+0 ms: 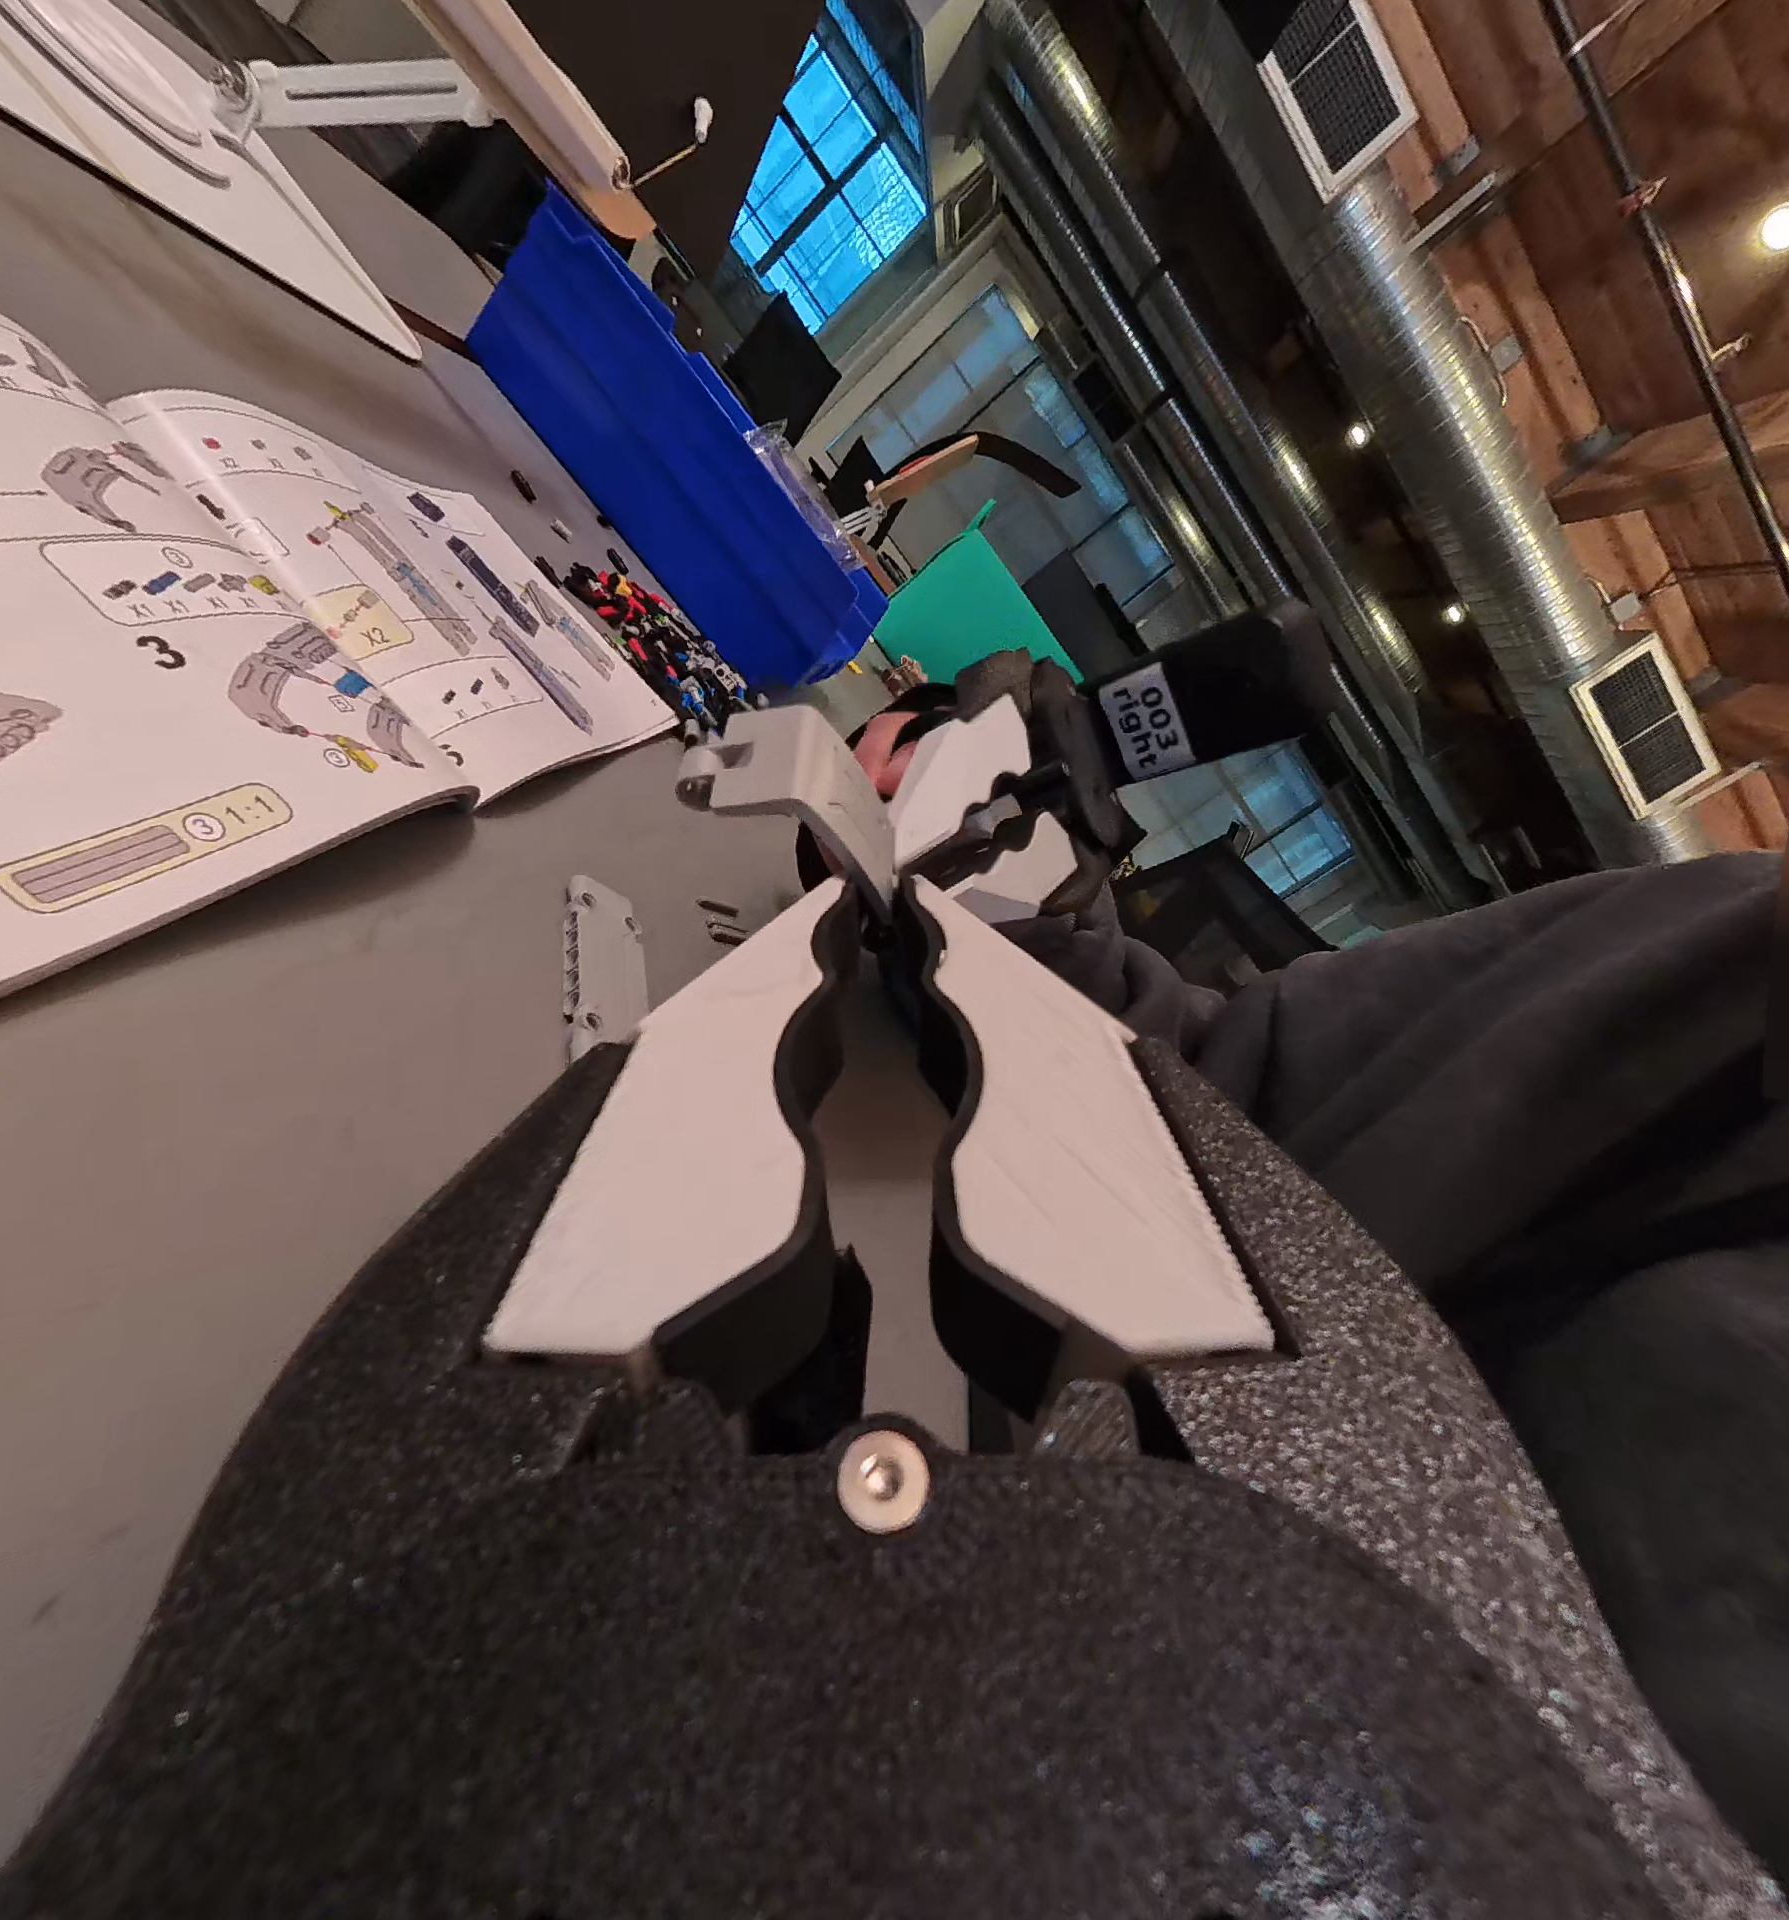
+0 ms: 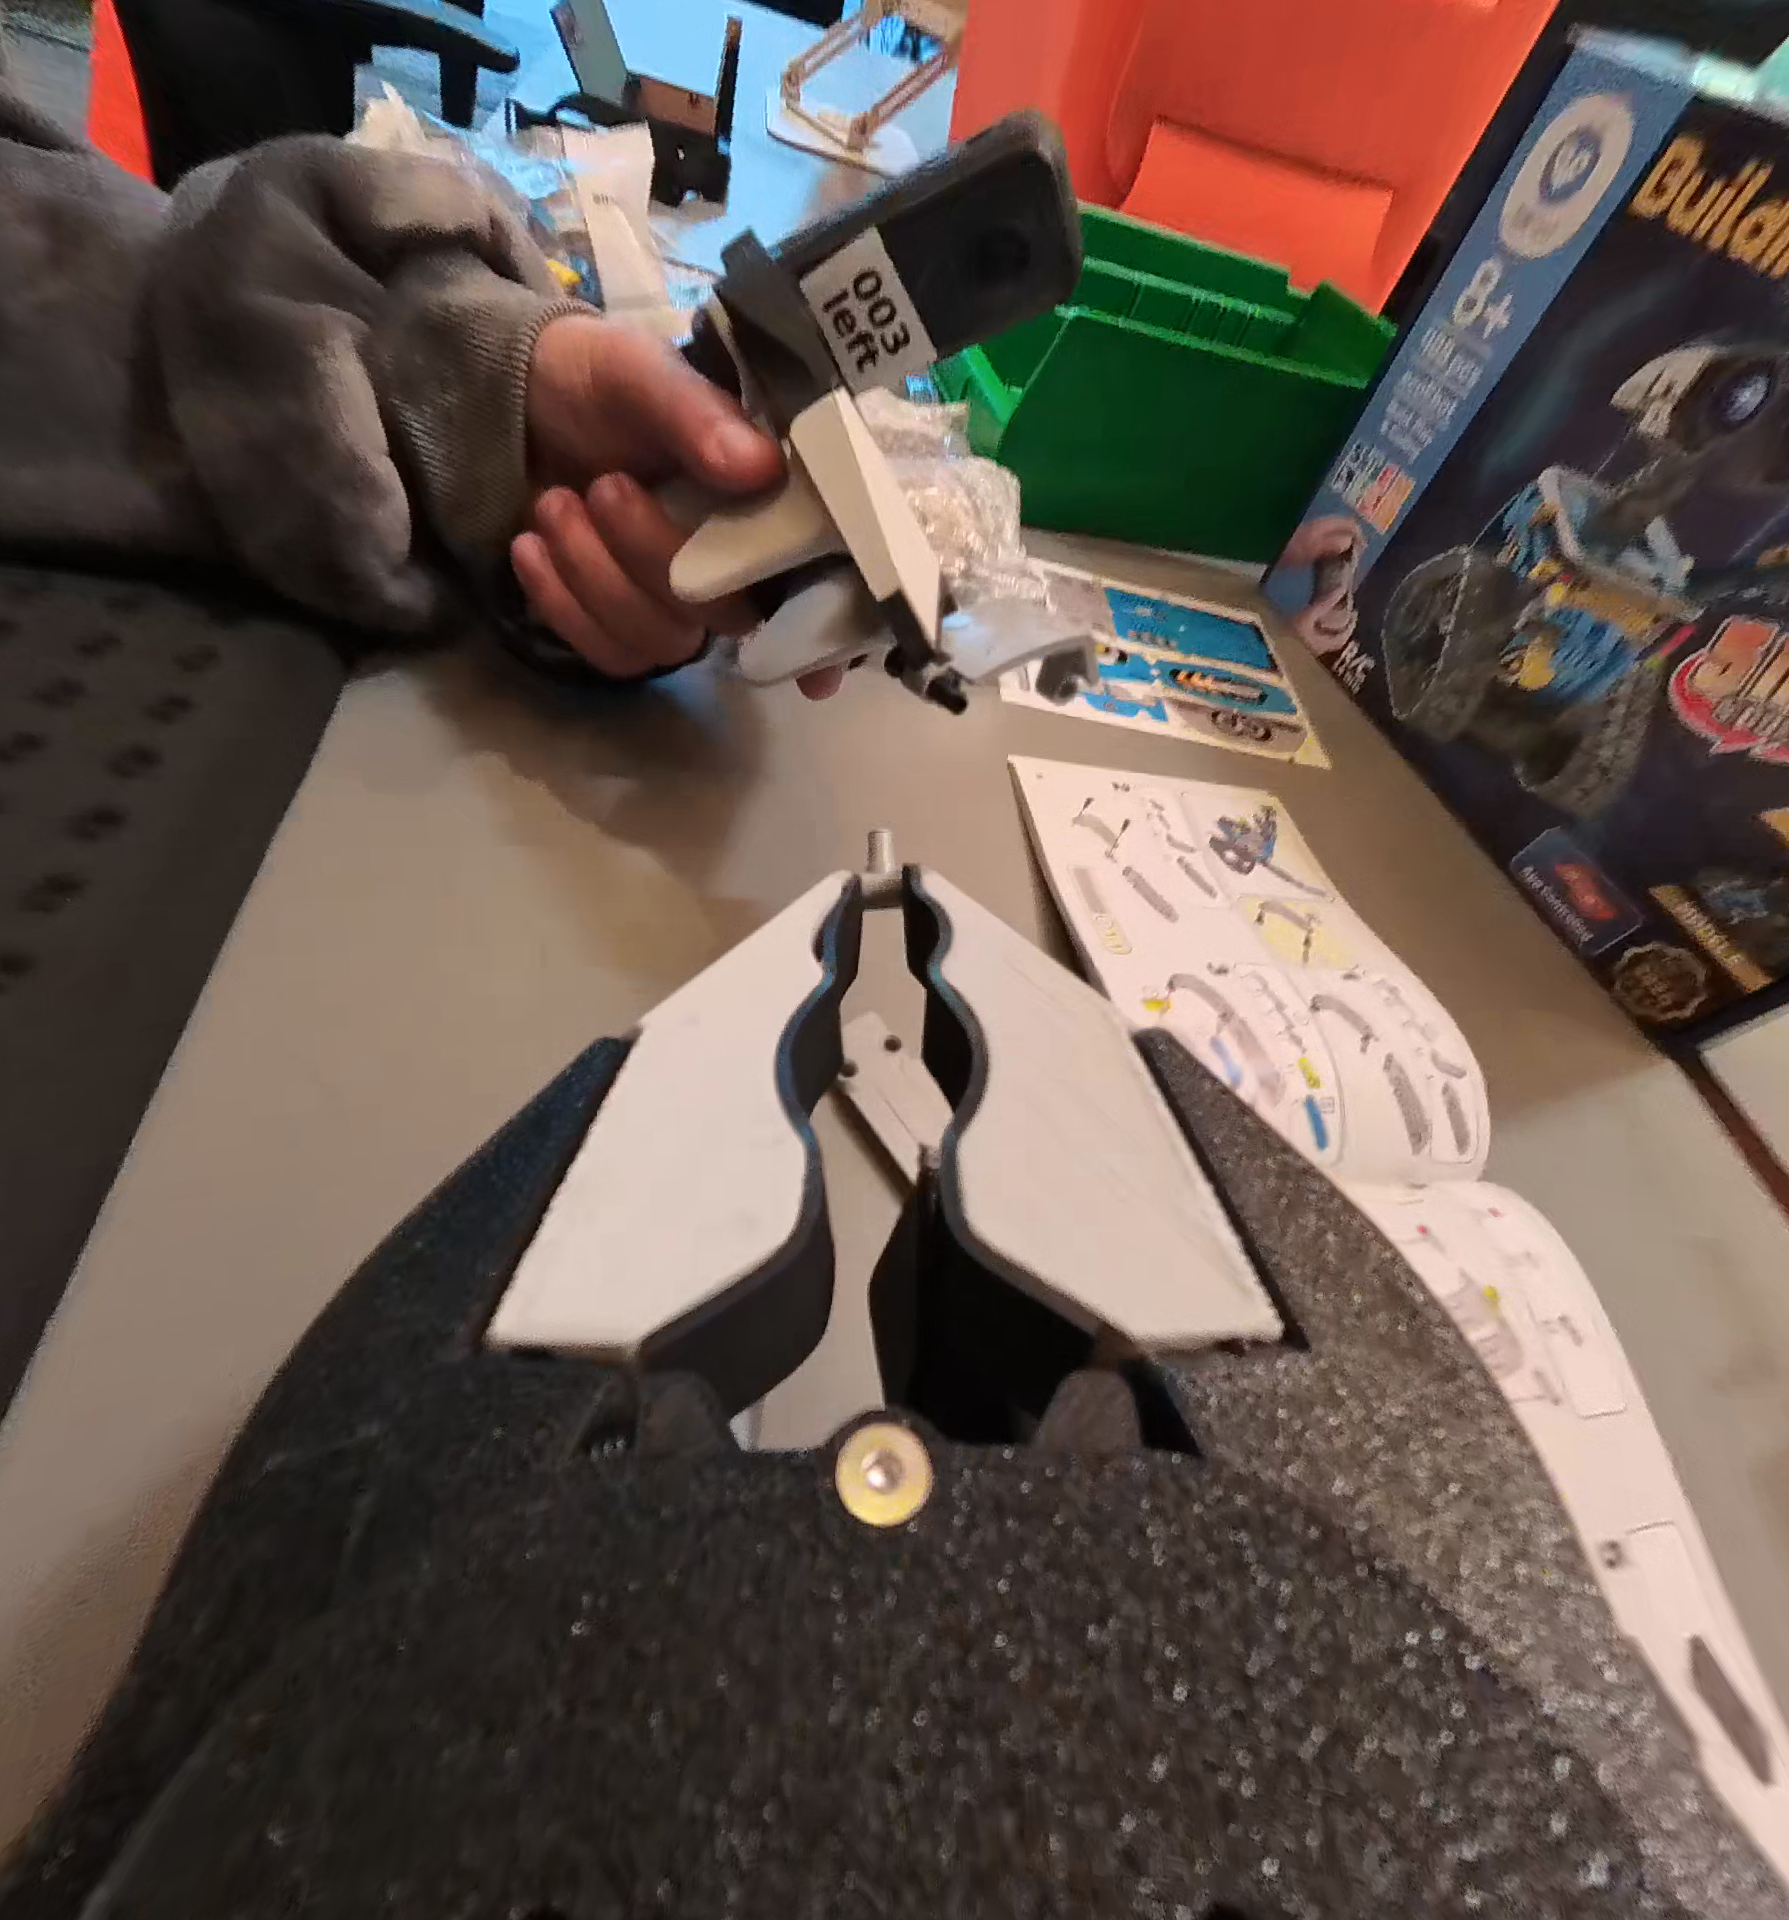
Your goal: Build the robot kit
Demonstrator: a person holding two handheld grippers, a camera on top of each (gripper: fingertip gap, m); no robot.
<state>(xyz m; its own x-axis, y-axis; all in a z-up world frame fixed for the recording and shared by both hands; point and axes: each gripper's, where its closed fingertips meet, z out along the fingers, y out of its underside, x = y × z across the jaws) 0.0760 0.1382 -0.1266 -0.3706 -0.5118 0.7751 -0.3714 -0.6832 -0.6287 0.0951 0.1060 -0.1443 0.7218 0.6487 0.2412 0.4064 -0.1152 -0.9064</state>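
My left gripper (image 1: 874, 899) is shut on a grey curved kit piece (image 1: 786, 790) and holds it above the table. In the right wrist view a hand holds this gripper (image 2: 921, 665) with the curved piece (image 2: 1015, 644) sticking out to the right and a small black pin (image 2: 944, 694) at its tip. My right gripper (image 2: 879, 883) is shut on a small grey pin (image 2: 879, 850) and is a short way from the curved piece. It also shows in the left wrist view (image 1: 985, 821), just beyond the piece. A flat grey beam (image 1: 604, 961) lies on the table under both grippers.
An open instruction booklet (image 1: 246, 623) lies on the grey table (image 1: 194, 1143); it also shows in the right wrist view (image 2: 1264, 987). A pile of small coloured parts (image 1: 651, 623) sits by a blue bin (image 1: 661, 416). A green bin (image 2: 1160, 416), a kit box (image 2: 1648, 520), a sticker sheet (image 2: 1181, 675) and a crumpled clear bag (image 2: 957, 499) stand farther off. Some 5 centimetres of space lies between my two pairs of fingers.
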